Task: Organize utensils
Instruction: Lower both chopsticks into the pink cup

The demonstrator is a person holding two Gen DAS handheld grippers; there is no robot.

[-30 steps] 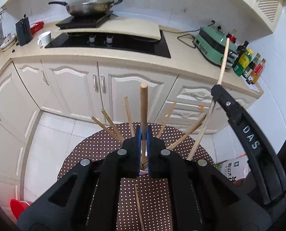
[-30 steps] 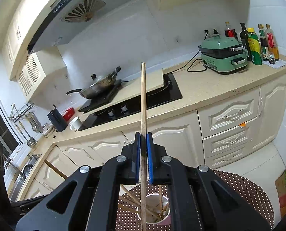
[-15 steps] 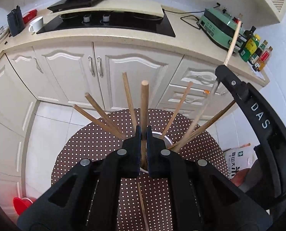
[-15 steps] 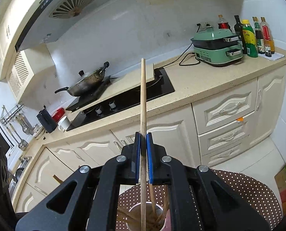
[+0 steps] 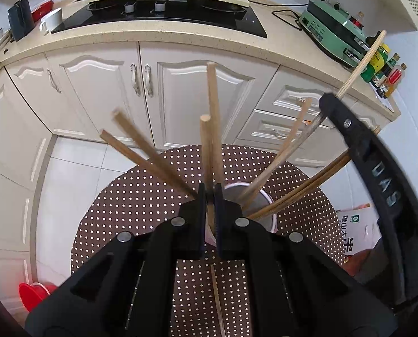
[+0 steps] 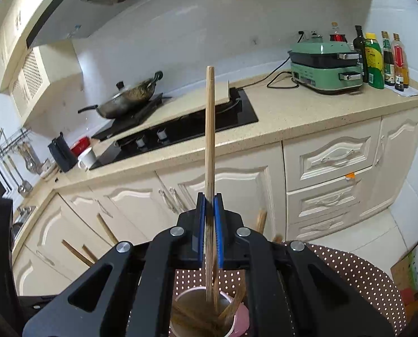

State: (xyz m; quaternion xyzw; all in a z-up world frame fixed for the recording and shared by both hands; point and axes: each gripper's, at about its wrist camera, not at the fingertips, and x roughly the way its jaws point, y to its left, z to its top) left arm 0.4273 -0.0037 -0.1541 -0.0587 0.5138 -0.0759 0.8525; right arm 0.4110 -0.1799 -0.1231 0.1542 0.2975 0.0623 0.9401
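Note:
A white paper cup (image 5: 265, 200) holding several wooden chopsticks stands on a round table with a brown dotted cloth (image 5: 138, 196). My left gripper (image 5: 209, 193) is shut on a round-tipped chopstick (image 5: 205, 146), held upright just over the cup's near rim. In the right wrist view my right gripper (image 6: 209, 205) is shut on a pale long chopstick (image 6: 209, 129) whose lower end reaches into the cup (image 6: 180, 299). The right gripper (image 5: 325, 99) also shows at the right of the left wrist view. One loose chopstick (image 5: 217, 295) lies on the cloth under the left gripper.
Behind the table runs a counter (image 6: 293, 112) with cream cabinets, a black hob (image 6: 197, 123), a wok (image 6: 124, 101), a green appliance (image 6: 324, 64) and bottles (image 6: 374, 61). A cardboard box (image 6: 417, 264) stands at the right, and a red bowl (image 5: 34, 295) on the floor.
Both grippers have sunk toward the cup with their chopsticks still held. The cup and its chopsticks look larger and nearer, and the right chopstick's lower end now reaches into the cup.

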